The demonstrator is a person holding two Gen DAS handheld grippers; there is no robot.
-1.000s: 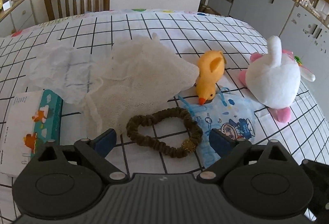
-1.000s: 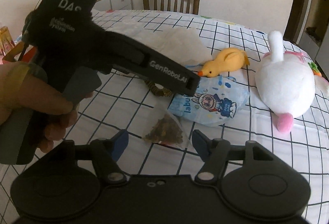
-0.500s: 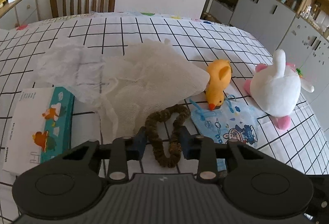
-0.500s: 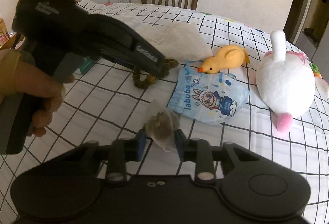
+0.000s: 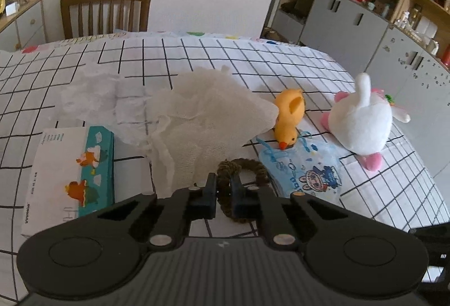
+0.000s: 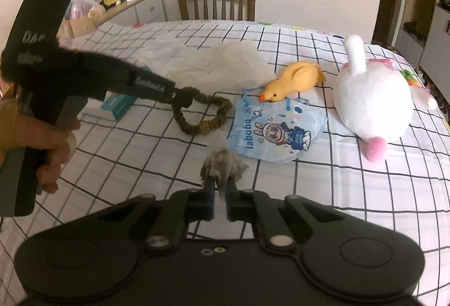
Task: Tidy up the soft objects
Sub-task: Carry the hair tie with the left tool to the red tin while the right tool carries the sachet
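Your left gripper has its fingers closed on the brown scrunchie; your right gripper has its fingers closed on the small mesh sachet above the surface.

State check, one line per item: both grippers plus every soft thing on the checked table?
Left gripper: shut on brown scrunchie.
Right gripper: shut on small mesh sachet.
Yellow plush duck: lying, beak on blue labubu pouch.
White plush bunny: lying on its side.
White gauze cloth: crumpled, loose.
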